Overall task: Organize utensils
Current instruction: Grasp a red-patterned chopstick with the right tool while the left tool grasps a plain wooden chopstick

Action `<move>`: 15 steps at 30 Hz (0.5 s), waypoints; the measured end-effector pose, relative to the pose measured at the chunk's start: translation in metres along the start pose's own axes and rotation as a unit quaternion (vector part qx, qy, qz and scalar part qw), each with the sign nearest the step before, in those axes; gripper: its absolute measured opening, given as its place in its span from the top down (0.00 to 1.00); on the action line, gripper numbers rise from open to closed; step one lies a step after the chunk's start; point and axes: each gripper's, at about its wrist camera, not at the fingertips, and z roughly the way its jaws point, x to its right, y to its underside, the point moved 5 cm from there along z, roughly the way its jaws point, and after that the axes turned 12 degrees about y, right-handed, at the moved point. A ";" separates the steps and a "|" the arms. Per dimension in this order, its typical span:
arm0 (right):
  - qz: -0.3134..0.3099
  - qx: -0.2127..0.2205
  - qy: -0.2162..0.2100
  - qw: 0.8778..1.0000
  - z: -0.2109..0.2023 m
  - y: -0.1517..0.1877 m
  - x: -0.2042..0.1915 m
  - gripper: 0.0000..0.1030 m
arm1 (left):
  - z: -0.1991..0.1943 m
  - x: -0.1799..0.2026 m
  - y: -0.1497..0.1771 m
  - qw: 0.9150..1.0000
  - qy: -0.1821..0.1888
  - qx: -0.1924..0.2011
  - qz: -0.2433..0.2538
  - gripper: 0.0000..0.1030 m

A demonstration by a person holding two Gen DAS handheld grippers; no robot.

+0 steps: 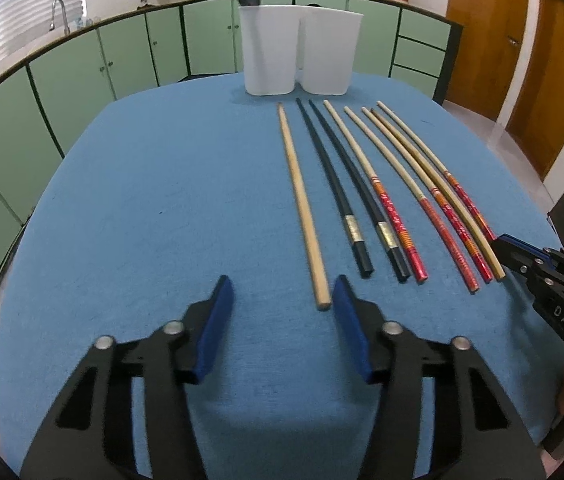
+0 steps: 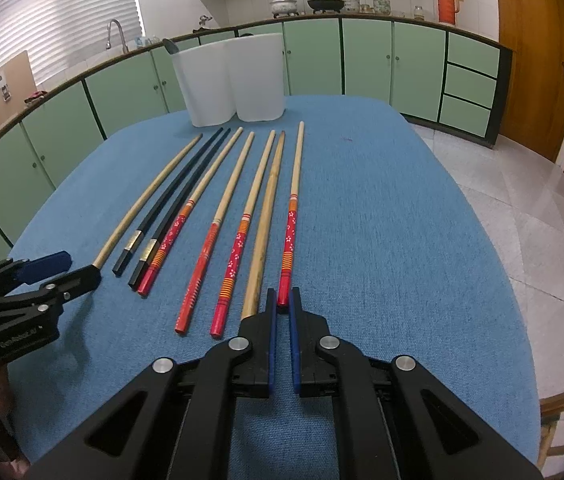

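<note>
While eight chopsticks lie side by side on the blue counter [image 1: 142,200], two white bins [image 1: 296,50] stand together just beyond their far tips. Left gripper [image 1: 282,292] has its jaws apart; the plain chopstick [image 1: 302,208] ends just beside its right pad, not pinched. Right gripper [image 2: 282,304] has its jaws together, nipping the near end of the red chopstick [image 2: 292,224] farthest right in the row. Between these lie two black chopsticks [image 1: 342,200], three more red ones and another plain one.
</note>
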 end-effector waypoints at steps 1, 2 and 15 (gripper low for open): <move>0.000 0.000 0.001 1.000 0.000 0.000 0.000 0.94 | 0.000 0.002 0.000 1.000 0.001 0.000 0.003 0.62; -0.001 -0.001 0.001 1.000 0.000 0.000 0.000 0.94 | 0.000 0.004 0.000 1.000 0.002 0.001 0.005 0.65; 0.006 -0.005 0.004 1.000 0.001 0.000 -0.001 0.95 | 0.001 0.011 -0.001 1.000 0.016 0.001 0.007 0.94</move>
